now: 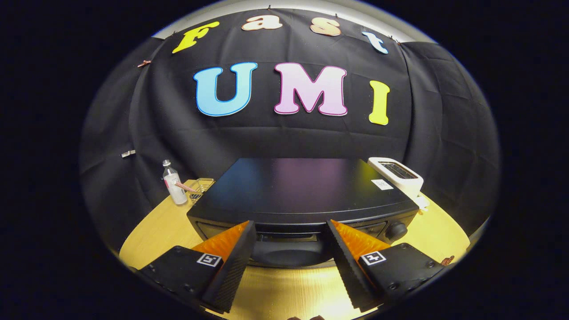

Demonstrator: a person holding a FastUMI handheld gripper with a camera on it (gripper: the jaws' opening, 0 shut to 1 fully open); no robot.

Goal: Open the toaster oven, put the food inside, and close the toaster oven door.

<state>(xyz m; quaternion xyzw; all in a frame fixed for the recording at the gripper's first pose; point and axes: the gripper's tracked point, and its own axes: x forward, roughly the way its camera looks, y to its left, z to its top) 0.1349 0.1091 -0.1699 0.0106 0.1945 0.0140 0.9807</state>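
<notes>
A black toaster oven (302,186) stands on the wooden table just ahead of me, seen from above its front. Its flat glossy top fills the middle of the view, and its front face with a round knob (395,230) at the right shows below the top edge. My gripper (291,226) is open, its two fingers spread wide in front of the oven's upper front. Between them lies the dark strip of the door top and handle (289,238). Nothing is held between the fingers. I cannot tell from here whether the door is shut.
A clear bottle (174,183) and a small wire basket (202,186) stand on the table left of the oven. A white slot toaster (398,174) sits at the oven's back right. A small reddish object (448,260) lies at the table's right edge.
</notes>
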